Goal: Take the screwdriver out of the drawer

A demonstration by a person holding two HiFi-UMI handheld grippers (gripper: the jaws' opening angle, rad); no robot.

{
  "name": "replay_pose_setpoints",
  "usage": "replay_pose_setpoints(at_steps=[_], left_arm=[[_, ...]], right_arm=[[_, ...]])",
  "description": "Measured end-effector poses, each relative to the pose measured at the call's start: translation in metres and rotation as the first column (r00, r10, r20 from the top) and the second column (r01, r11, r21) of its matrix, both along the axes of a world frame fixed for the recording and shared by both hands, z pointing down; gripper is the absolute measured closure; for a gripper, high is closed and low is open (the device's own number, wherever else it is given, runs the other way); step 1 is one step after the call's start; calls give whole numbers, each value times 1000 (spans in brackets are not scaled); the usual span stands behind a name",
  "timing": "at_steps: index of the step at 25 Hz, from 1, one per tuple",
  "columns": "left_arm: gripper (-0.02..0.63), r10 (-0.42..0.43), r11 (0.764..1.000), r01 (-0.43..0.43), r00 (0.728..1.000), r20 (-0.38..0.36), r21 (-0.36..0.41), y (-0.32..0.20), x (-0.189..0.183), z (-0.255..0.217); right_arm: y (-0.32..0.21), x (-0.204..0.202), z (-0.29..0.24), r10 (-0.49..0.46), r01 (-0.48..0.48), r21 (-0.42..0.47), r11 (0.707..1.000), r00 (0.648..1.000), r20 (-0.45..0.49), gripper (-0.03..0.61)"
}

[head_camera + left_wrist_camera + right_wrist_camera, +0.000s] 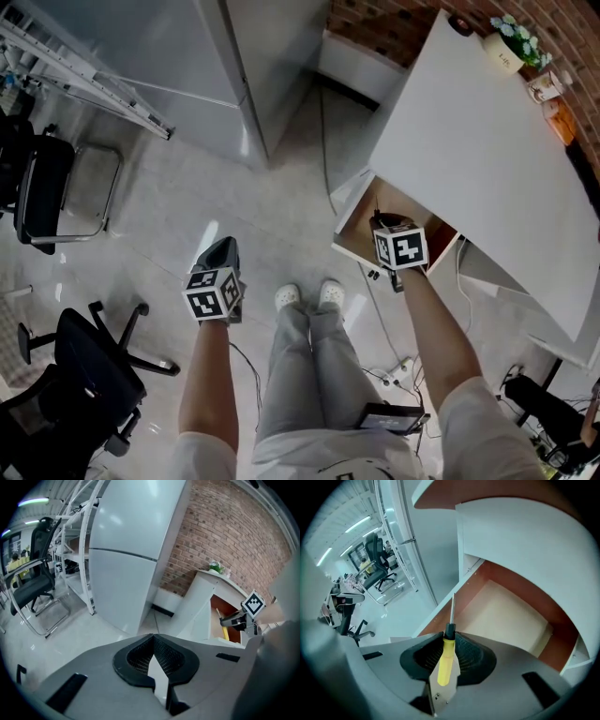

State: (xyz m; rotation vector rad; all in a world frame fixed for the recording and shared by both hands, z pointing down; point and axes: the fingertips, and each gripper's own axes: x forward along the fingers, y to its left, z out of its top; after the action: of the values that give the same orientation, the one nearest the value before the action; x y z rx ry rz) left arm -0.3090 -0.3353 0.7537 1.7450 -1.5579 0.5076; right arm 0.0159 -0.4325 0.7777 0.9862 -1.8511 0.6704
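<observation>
Above the open drawer [349, 225] under a white desk [487, 159], the right gripper [449, 641] clenches the yellow handle of a screwdriver [445, 663], its steel shaft jutting out past the jaws. The left gripper [153, 660], jaws pressed together on nothing, hangs over the tiled floor [187, 187], well apart.

Even, cool-white light came from ceiling strips [358, 524] at 10 o'clock in both gripper views. It left a pale glare patch on the glossy floor [208, 234] just left of the head view's centre, and shadows were soft. Both gripper views bulged fisheye-fashion and went black at the corners; the screwdriver [445, 660] was sharp, the rims hazy.
</observation>
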Motion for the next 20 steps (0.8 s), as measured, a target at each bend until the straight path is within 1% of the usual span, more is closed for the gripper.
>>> replay_pose_setpoints(at_steps=[5, 9, 12, 16, 20], left_arm=[[601, -29, 999, 29, 1000, 0, 16, 10, -3, -30], [601, -50, 998, 51, 999, -10, 41, 20, 0, -56], [601, -34, 997, 34, 999, 0, 71, 25, 2, -80], [601, -1, 993, -1, 1000, 18, 117, 31, 10, -113], [601, 0, 987, -3, 1000, 19, 159, 40, 13, -144]], right_arm=[[11, -10, -39, -64, 63, 35, 997, 998, 24, 500], [20, -14, -72, -87, 84, 69, 994, 995, 42, 500], [28, -18, -103, -90, 82, 103, 991, 993, 76, 500], [35, -20, -144, -123, 104, 169, 980, 987, 104, 500], [46, -23, -184, -151, 117, 229, 966, 980, 133, 500]])
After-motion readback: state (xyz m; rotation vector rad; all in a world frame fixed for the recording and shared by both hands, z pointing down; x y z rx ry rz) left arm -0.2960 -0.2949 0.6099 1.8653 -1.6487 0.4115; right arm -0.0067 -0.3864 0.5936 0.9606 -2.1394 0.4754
